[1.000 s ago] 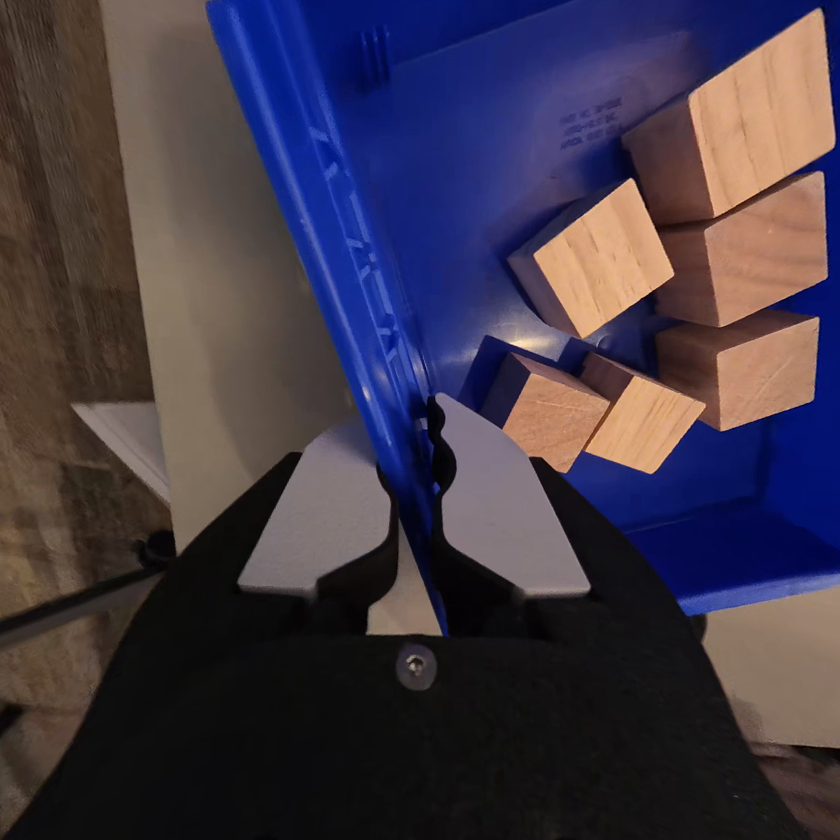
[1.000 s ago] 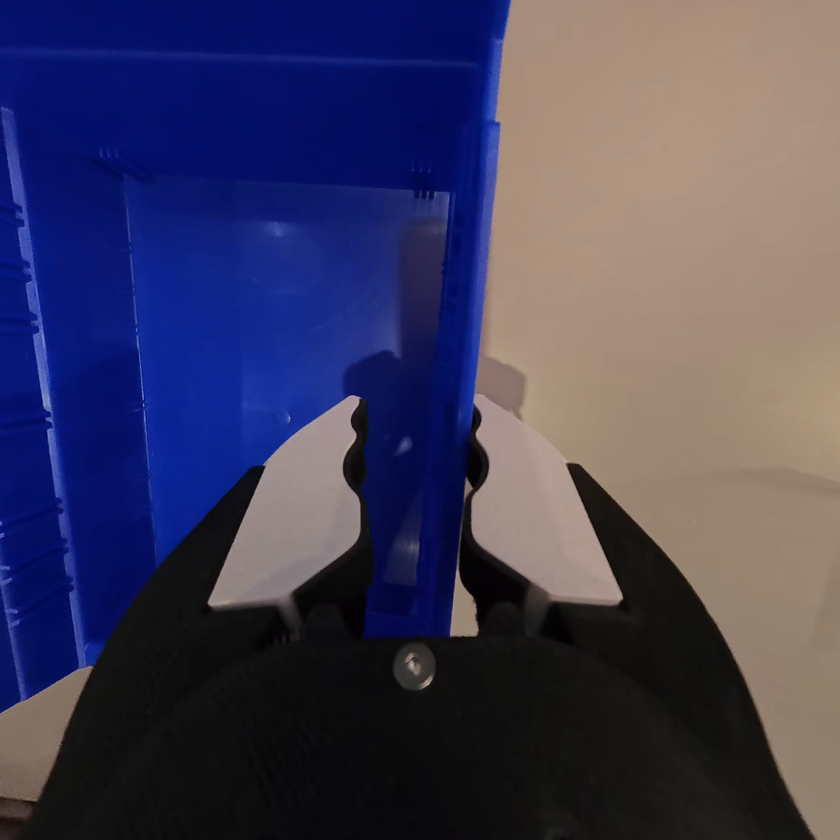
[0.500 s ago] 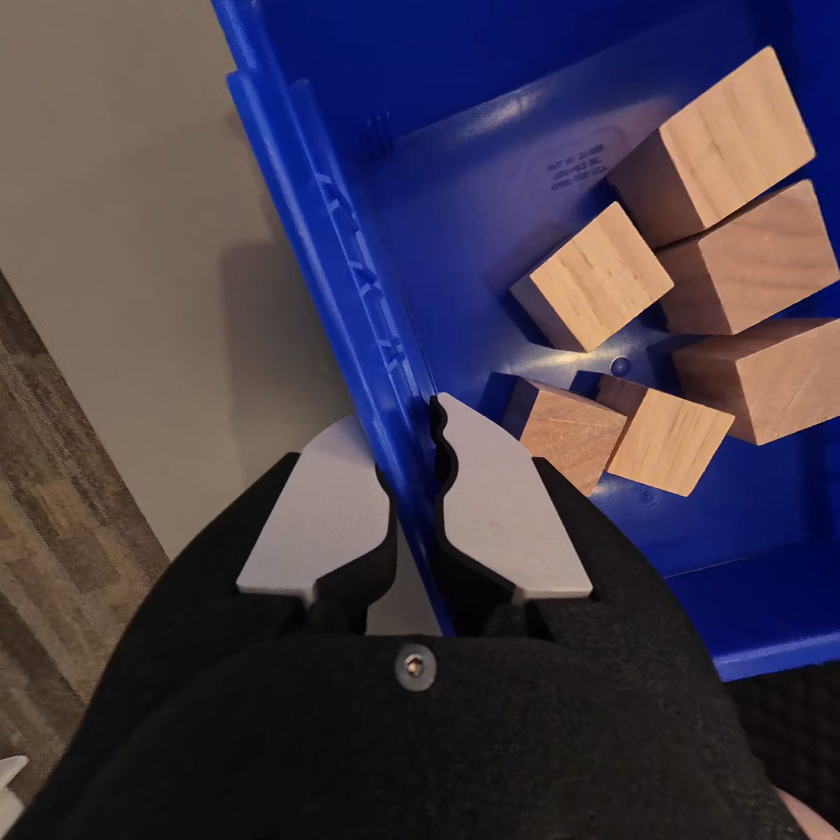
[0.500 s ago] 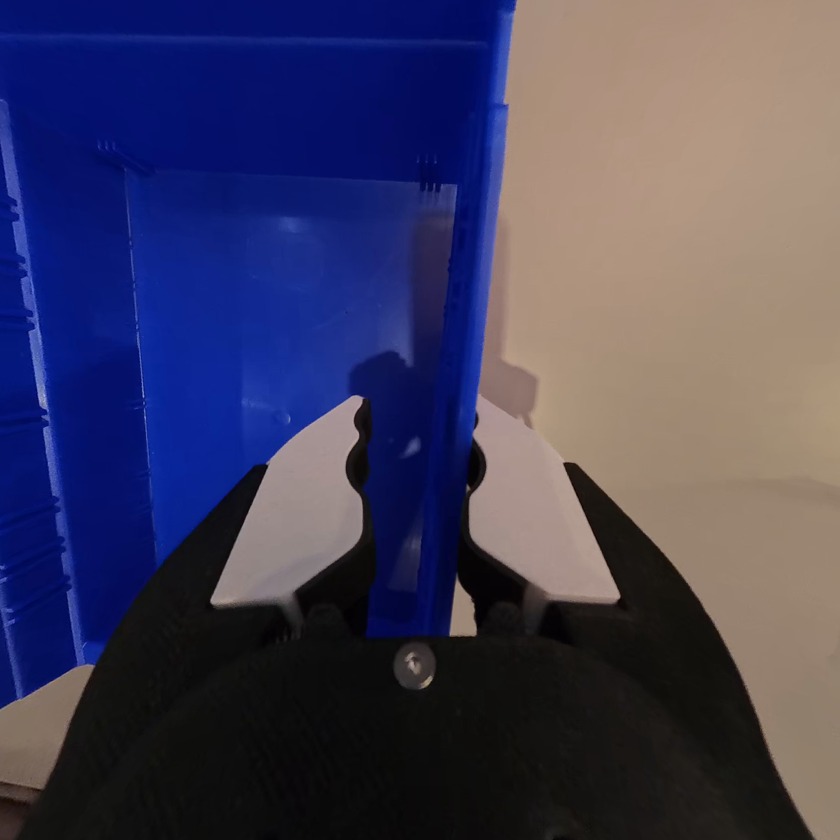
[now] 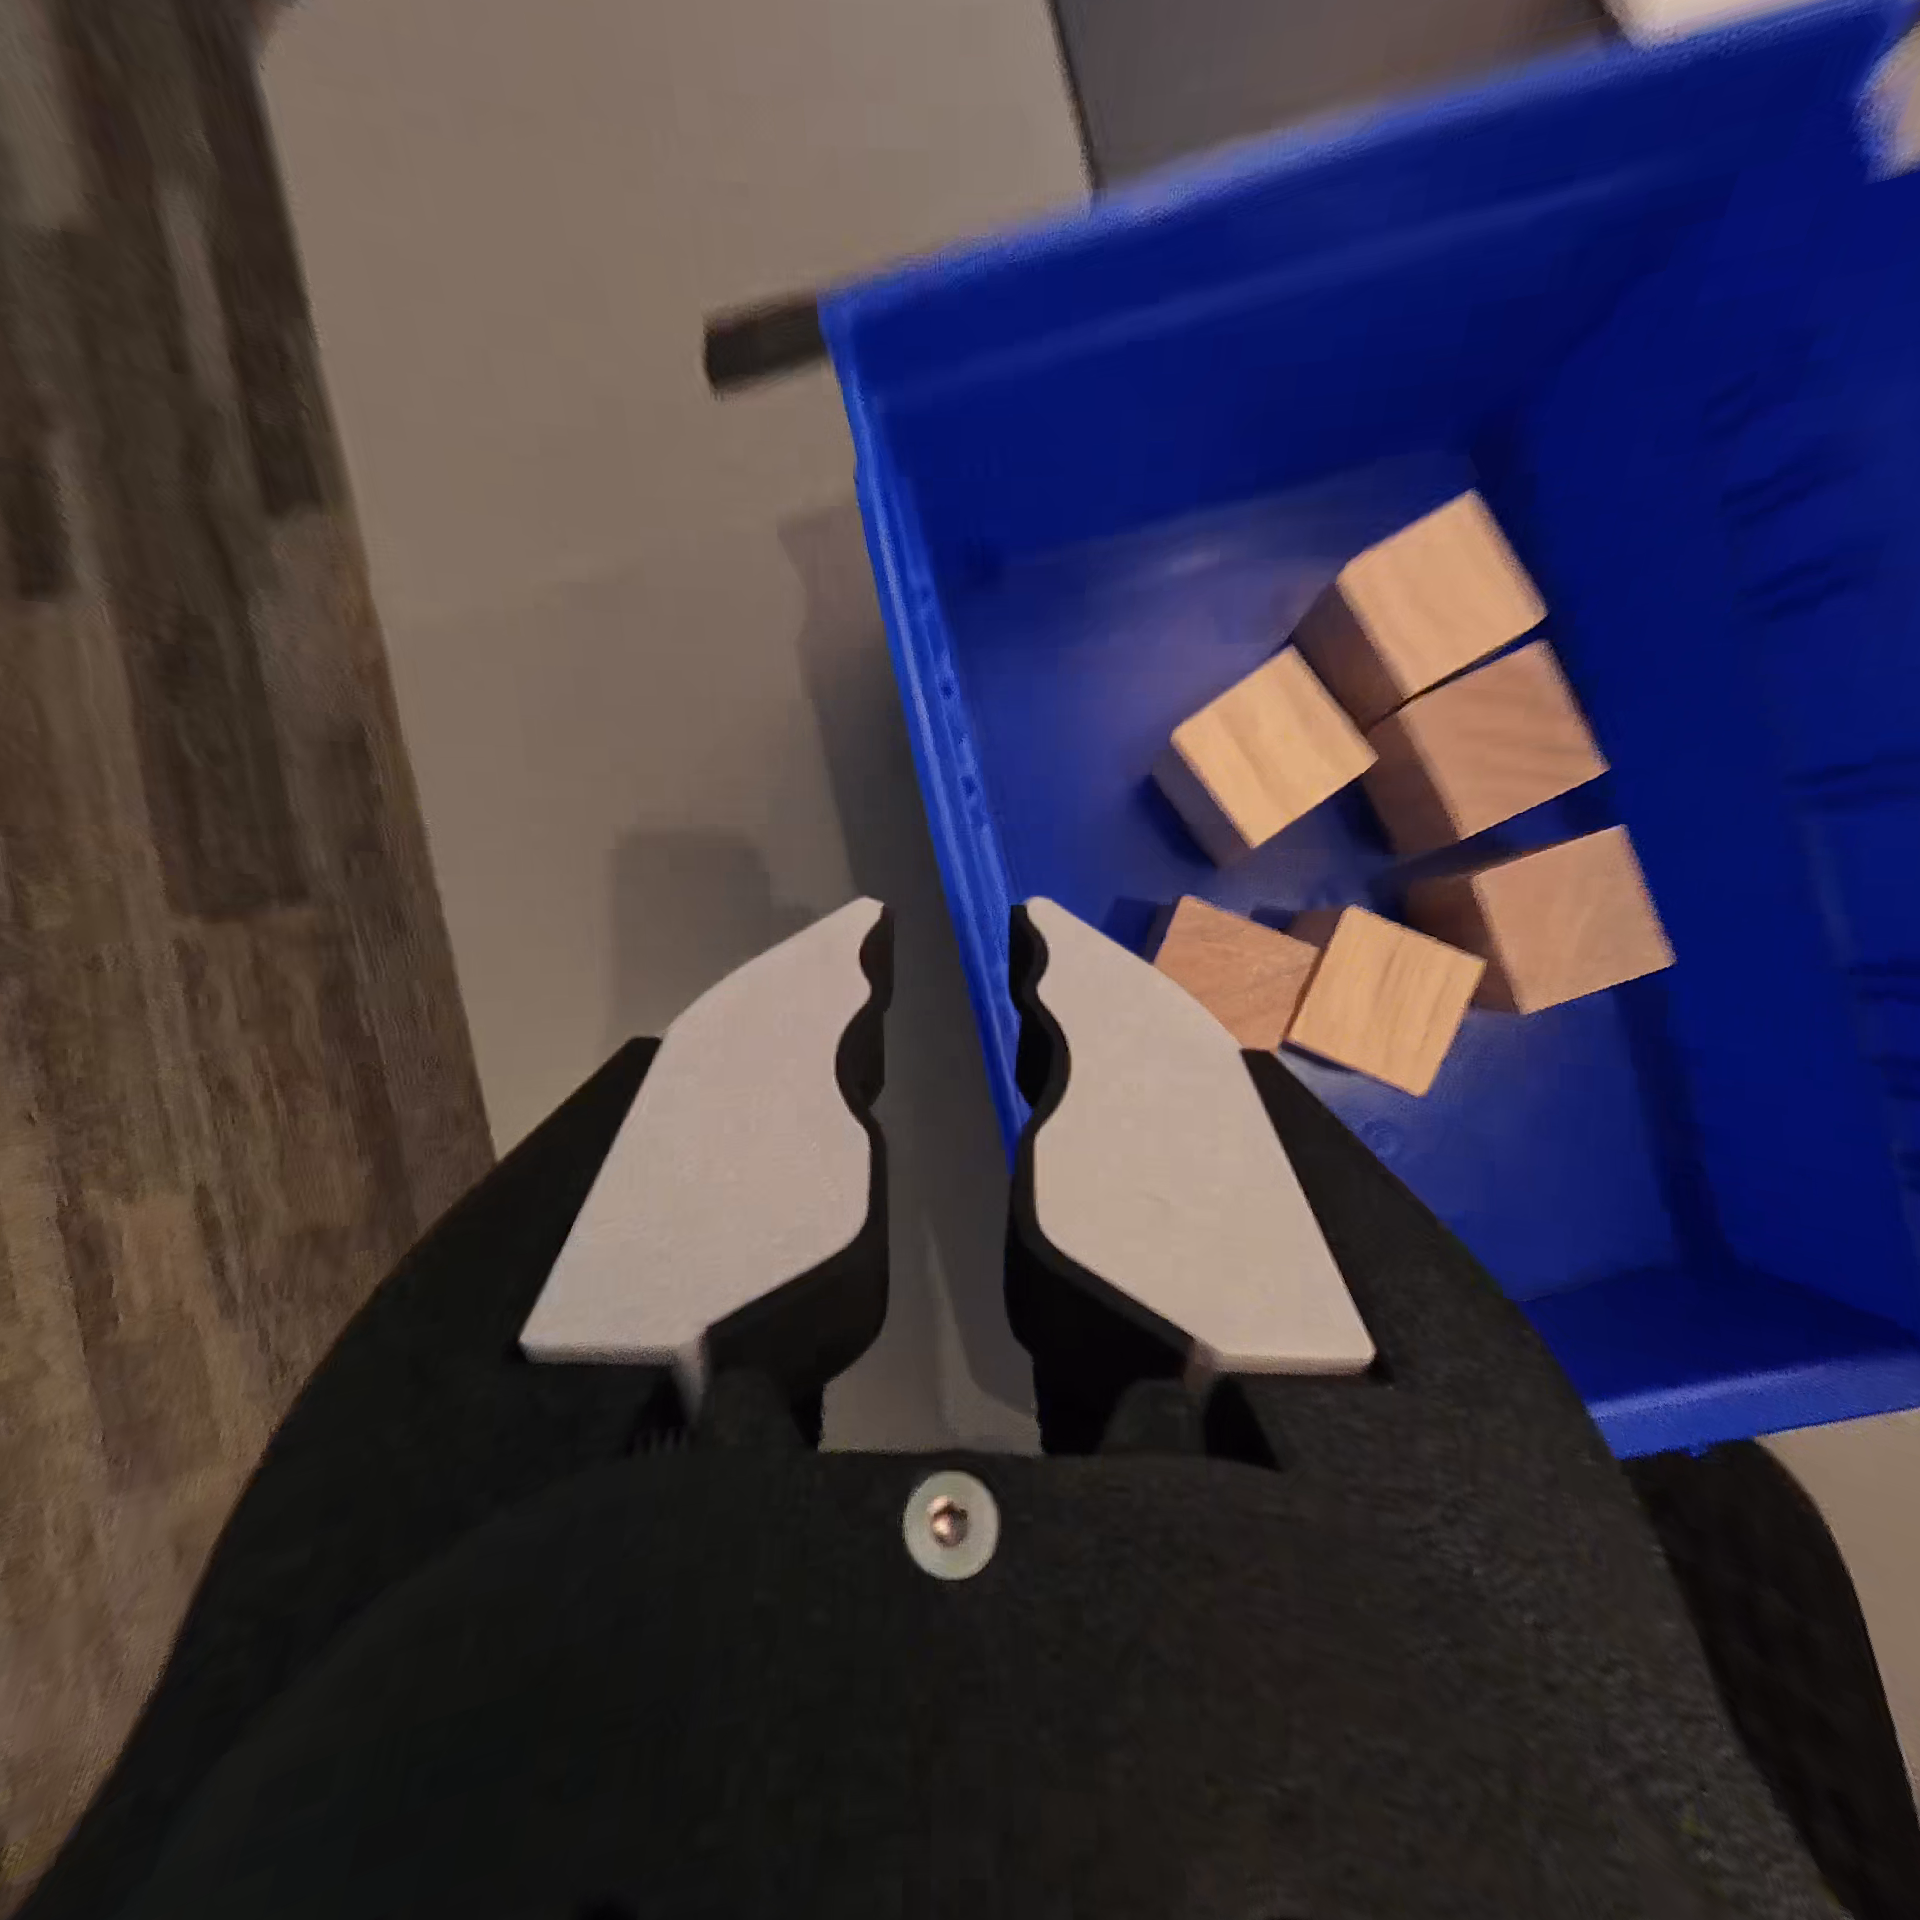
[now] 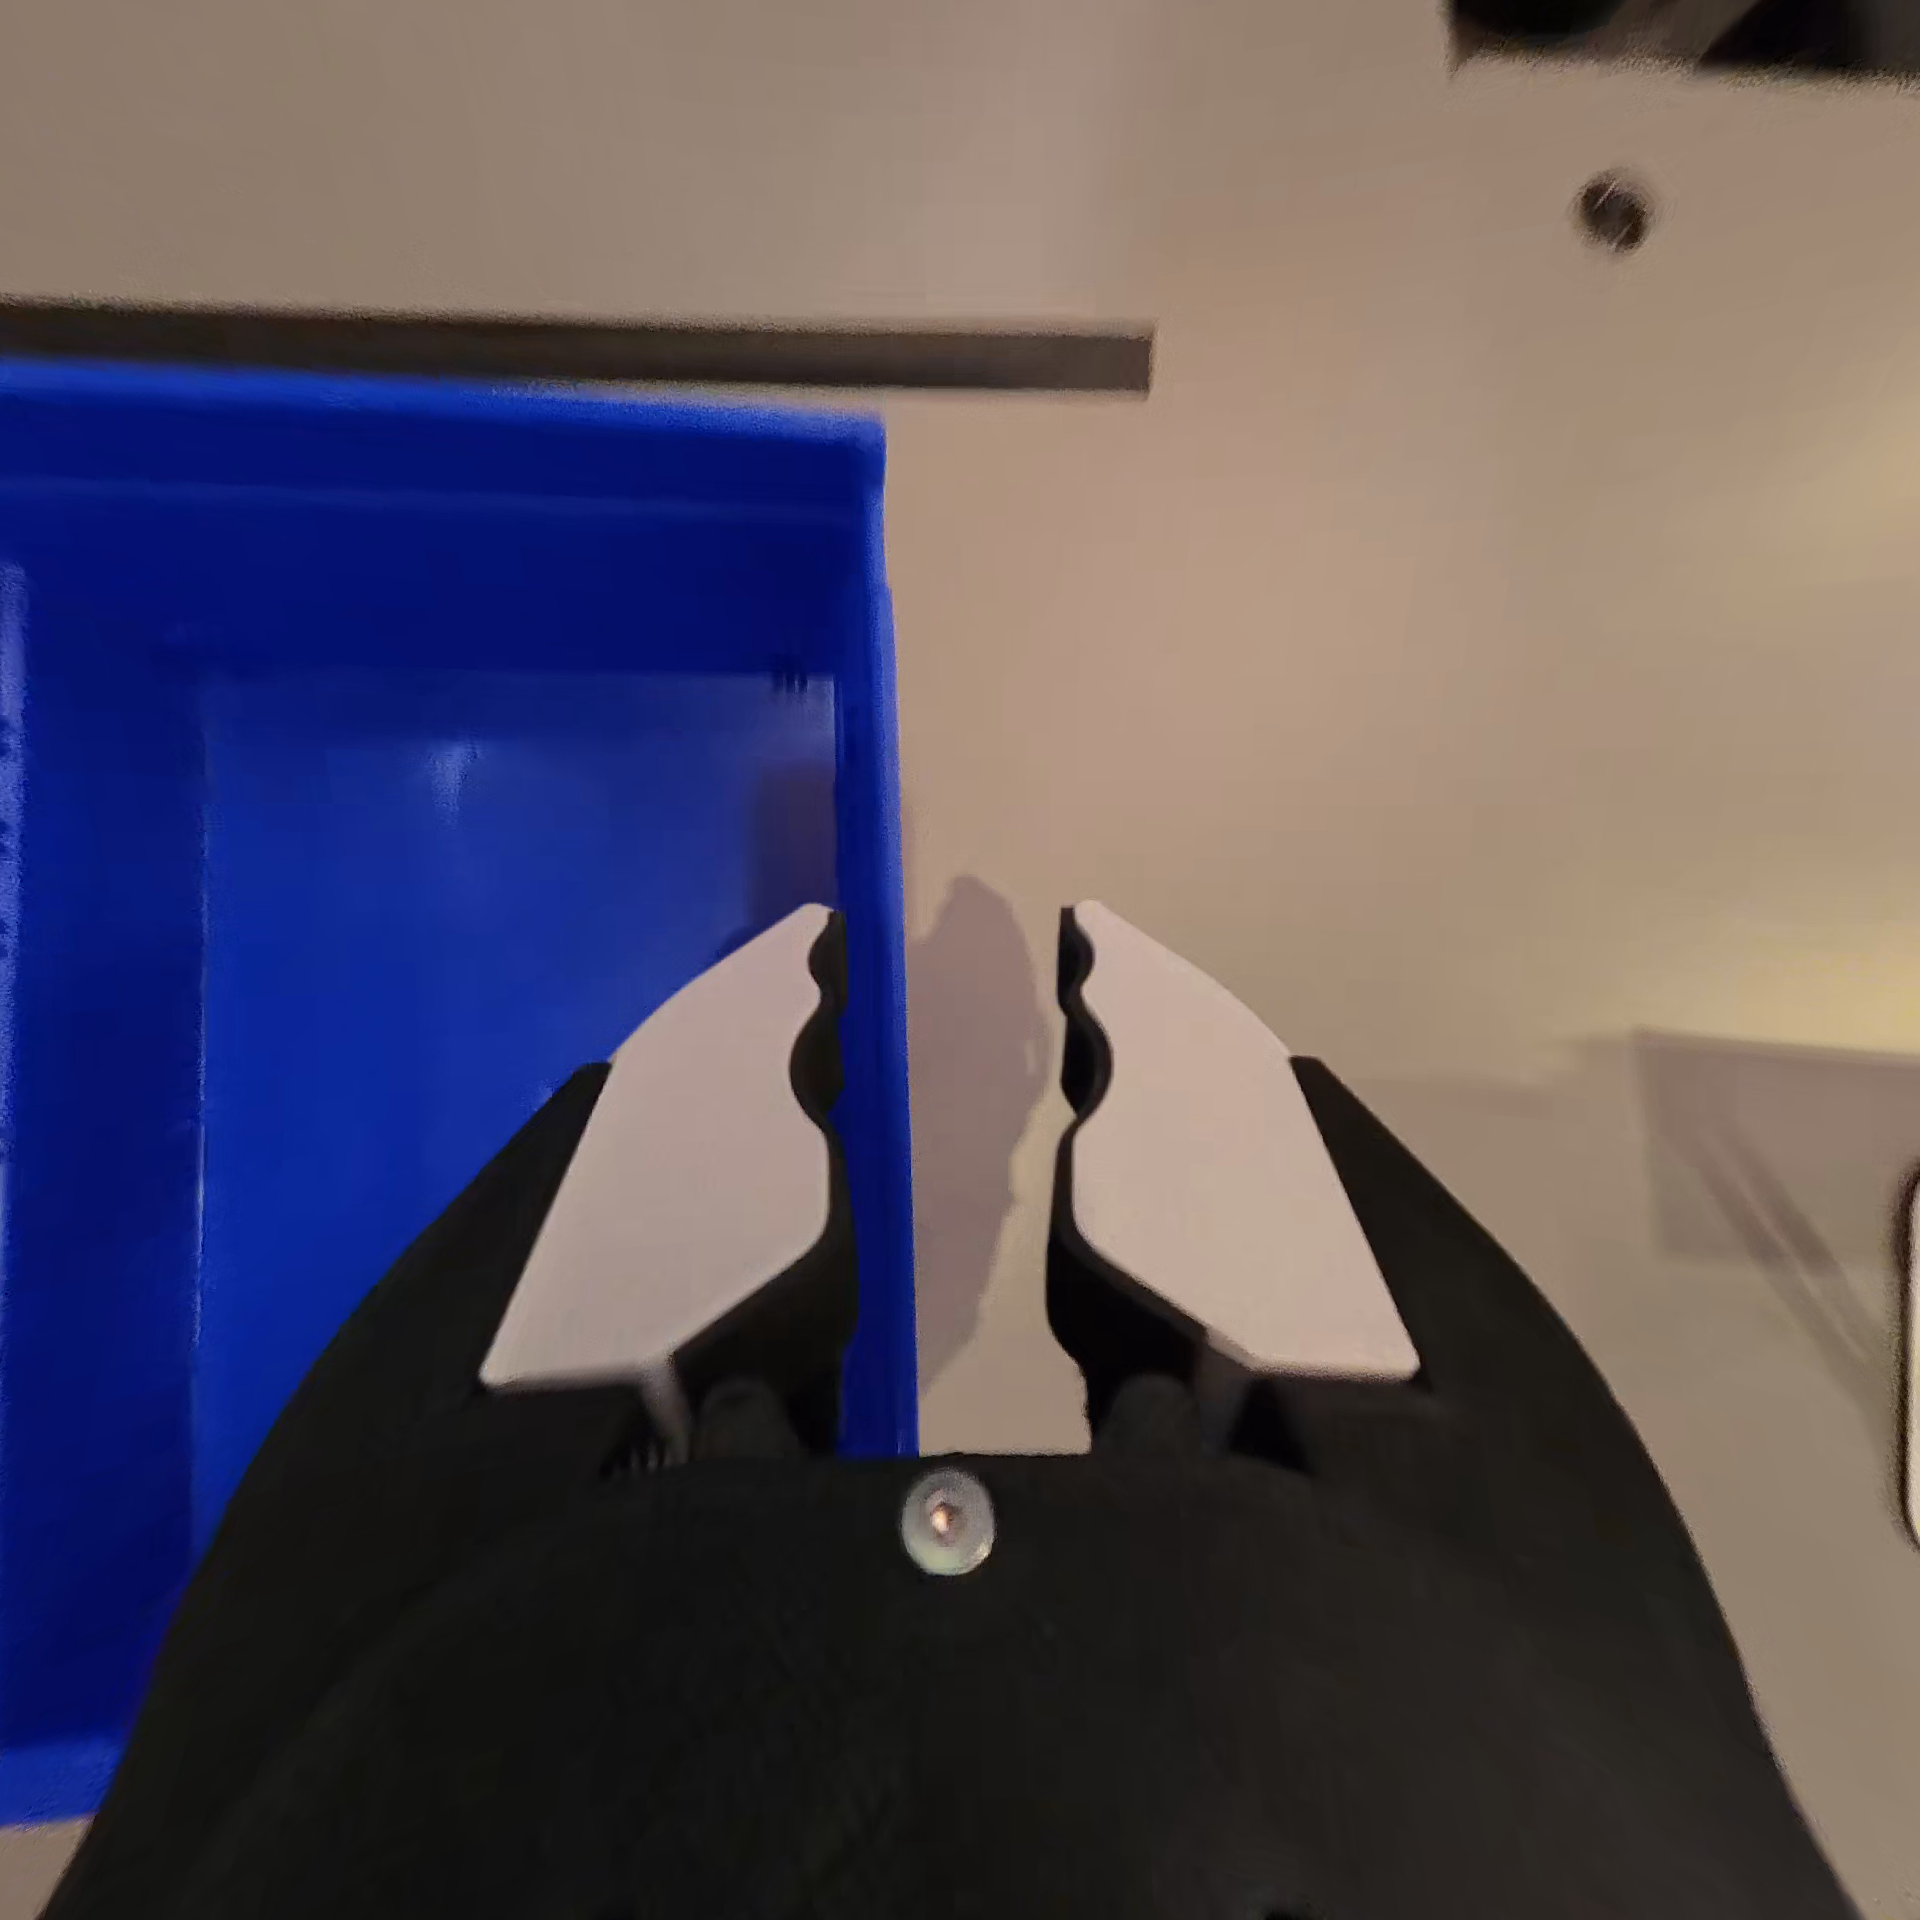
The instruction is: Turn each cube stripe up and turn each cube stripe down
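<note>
Both grippers hang with fingers spread and empty: the left gripper (image 5: 948, 920) beside the blue bin's (image 5: 1226, 436) side wall, the right gripper (image 6: 945, 920) astride the opposite wall. The wooden cubes (image 5: 1392, 821) lie heaped inside, no stripes showing, so sorting likely follows.

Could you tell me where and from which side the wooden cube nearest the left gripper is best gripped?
Judging from the left wrist view, take the nearest cube from above, across its two free side faces. The bin wall rises close beside it and a second cube touches its far side, so a sideways approach looks blocked. The left gripper is open, outside that wall.
</note>
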Tool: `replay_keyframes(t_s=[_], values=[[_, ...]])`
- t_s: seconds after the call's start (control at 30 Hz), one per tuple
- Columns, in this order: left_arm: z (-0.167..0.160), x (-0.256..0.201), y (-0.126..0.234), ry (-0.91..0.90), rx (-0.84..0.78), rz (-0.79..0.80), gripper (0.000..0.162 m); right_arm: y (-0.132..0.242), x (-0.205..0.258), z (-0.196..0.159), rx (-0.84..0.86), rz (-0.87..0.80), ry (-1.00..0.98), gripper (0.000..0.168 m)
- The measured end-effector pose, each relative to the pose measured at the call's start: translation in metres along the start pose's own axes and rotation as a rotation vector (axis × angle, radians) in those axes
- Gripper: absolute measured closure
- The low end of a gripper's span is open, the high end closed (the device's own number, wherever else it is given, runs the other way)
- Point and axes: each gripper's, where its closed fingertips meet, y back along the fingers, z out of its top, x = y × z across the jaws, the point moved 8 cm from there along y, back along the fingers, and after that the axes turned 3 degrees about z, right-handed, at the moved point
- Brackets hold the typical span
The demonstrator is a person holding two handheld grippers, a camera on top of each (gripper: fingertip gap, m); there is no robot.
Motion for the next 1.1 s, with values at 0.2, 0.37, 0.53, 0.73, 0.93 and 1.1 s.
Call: replay_keyframes(t_s=[0.2,0.37,0.53,0.73,0.93,1.1], values=[[0.026,-0.021,0.074,-0.056,-0.459,-0.062,0.139,0.052,0.012,0.025,-0.366,-0.055,0.074,0.127],[0.032,-0.030,0.108,-0.067,-0.801,-0.196,0.131,0.085,0.024,0.033,-0.643,-0.041,0.174,0.120],[0.026,-0.034,0.120,-0.141,-1.116,-0.259,0.114,0.108,0.033,0.031,-0.945,0.030,0.229,0.102],[0.022,-0.054,0.074,-0.392,-0.732,-0.143,0.122,0.105,0.038,0.030,-0.916,0.094,0.275,0.104],[0.020,-0.079,-0.011,-0.644,-0.181,0.010,0.113,0.090,0.048,0.031,-0.834,0.156,0.332,0.104],[0.019,-0.094,-0.059,-0.720,-0.008,-0.059,0.106,0.081,0.052,0.032,-0.799,0.197,0.340,0.105]])
